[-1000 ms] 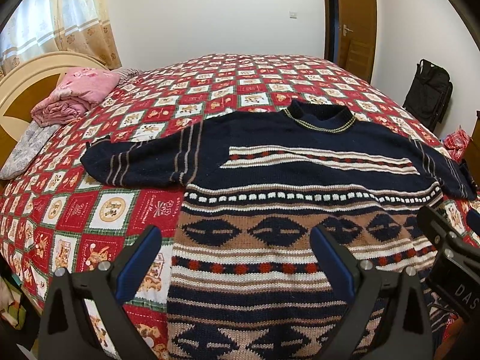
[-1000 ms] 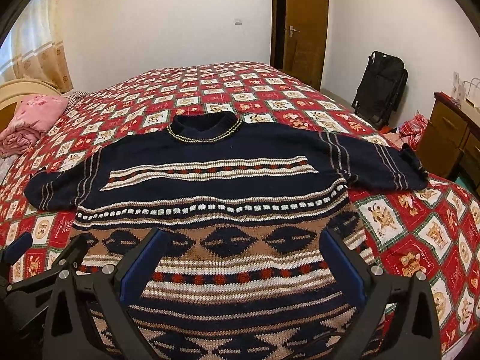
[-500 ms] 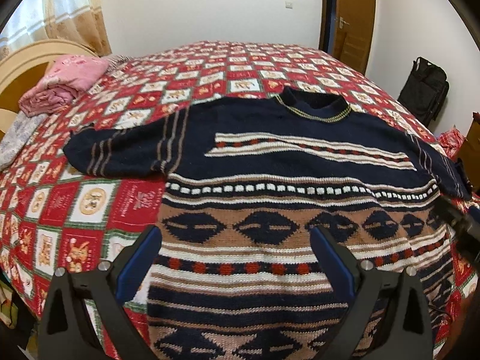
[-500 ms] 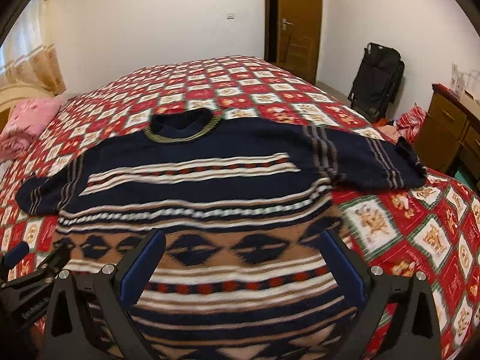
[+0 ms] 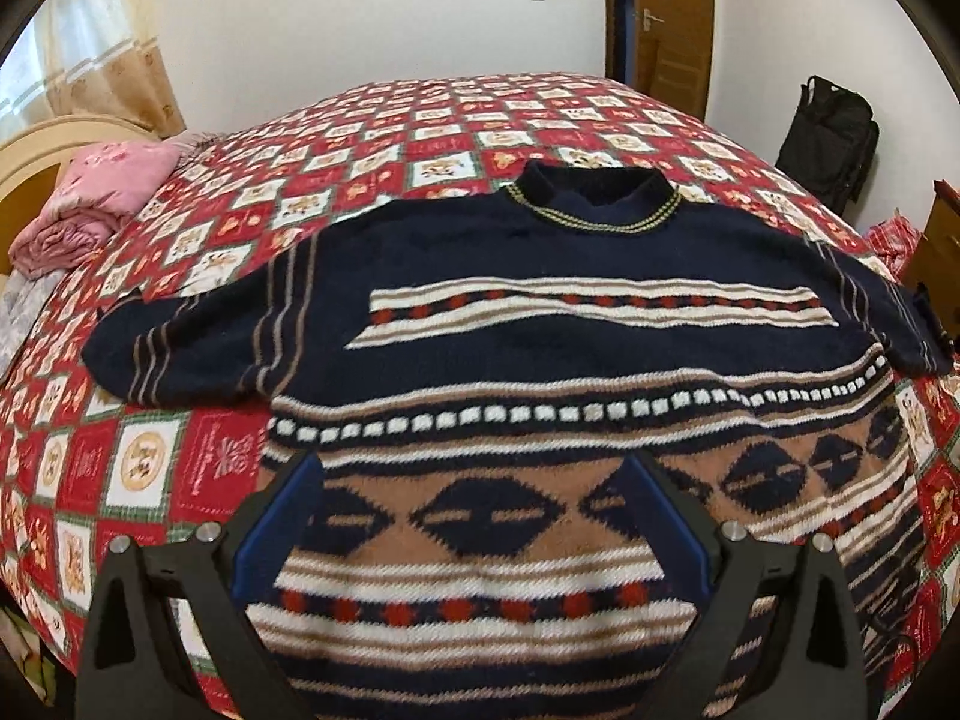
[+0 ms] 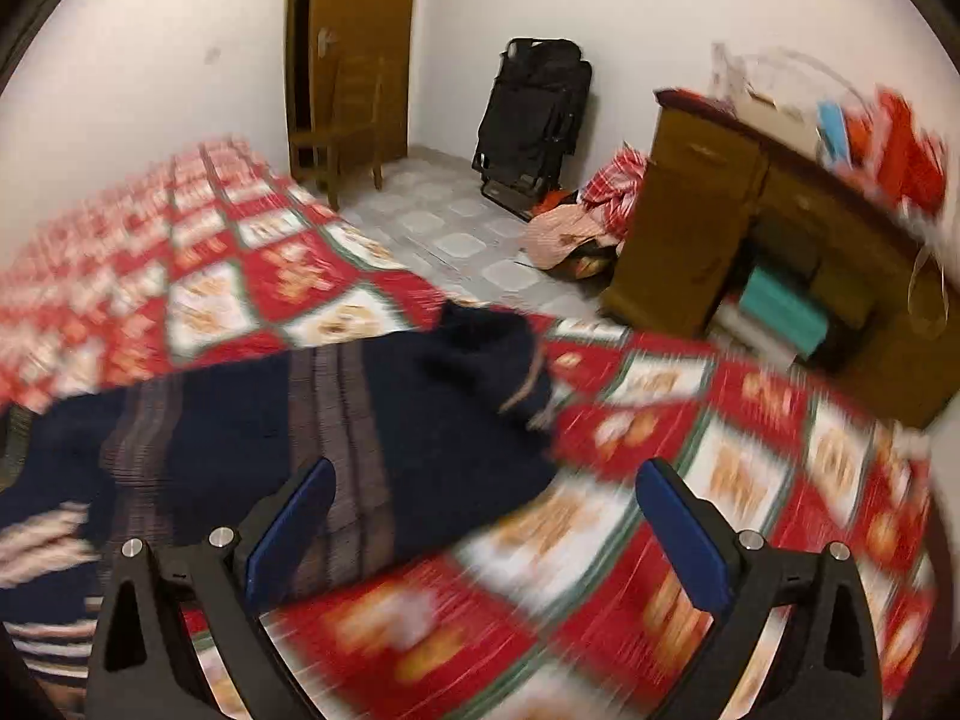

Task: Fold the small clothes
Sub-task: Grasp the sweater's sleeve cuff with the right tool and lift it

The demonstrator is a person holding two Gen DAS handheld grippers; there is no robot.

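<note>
A navy knit sweater (image 5: 540, 348) with cream, tan and red patterned bands lies flat, front up, on the red patchwork bedspread (image 5: 372, 162), sleeves spread out. My left gripper (image 5: 474, 516) is open and empty above the sweater's lower body. In the blurred right wrist view, the sweater's right sleeve (image 6: 360, 420) lies on the bedspread (image 6: 690, 480), its cuff pointing right. My right gripper (image 6: 486, 516) is open and empty, just above the sleeve's lower edge.
Folded pink bedding (image 5: 102, 204) lies by the headboard at the left. A black folded bag (image 6: 534, 114) leans on the wall by a wooden door (image 6: 360, 48). A wooden dresser (image 6: 780, 228) and a clothes heap (image 6: 576, 228) stand right of the bed.
My right gripper has swung fast to the right, from over the sweater's body to its right sleeve. My left gripper has moved forward over the sweater's body. Both stay open.
</note>
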